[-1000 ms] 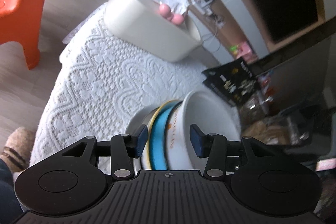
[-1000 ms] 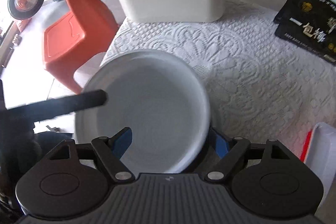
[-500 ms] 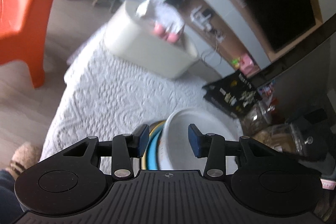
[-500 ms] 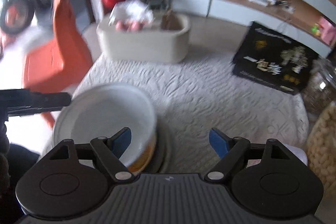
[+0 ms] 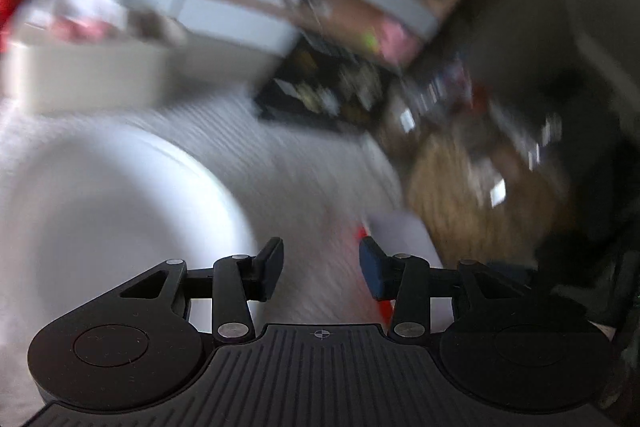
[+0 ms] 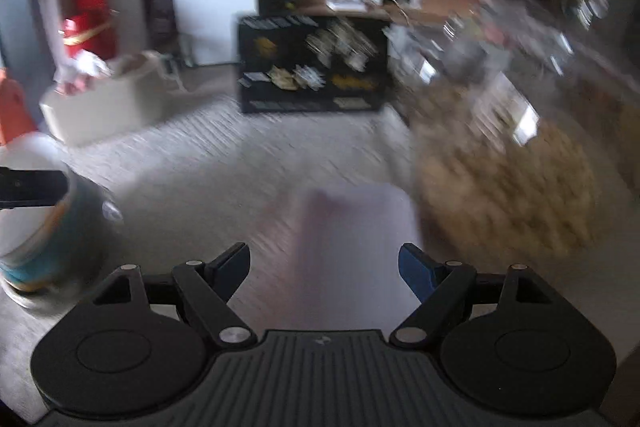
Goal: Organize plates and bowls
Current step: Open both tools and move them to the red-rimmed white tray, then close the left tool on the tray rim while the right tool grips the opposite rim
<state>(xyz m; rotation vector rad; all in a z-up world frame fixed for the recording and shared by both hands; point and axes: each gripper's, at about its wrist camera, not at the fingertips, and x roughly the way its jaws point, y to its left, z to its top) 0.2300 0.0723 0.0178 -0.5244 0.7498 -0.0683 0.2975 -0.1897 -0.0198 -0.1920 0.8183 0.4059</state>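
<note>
Both views blurred. Left gripper (image 5: 321, 270) jaws apart, empty, beside white bowl (image 5: 112, 211). Right gripper (image 6: 324, 267) jaws wide, empty.

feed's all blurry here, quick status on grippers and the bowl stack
Left gripper open, empty. Right gripper open, empty. Bowl stack on tablecloth, at left. White container ahead of right gripper.

one bowl stack (image 6: 38, 227), two tools (image 5: 320, 269) (image 6: 324, 267)
</note>
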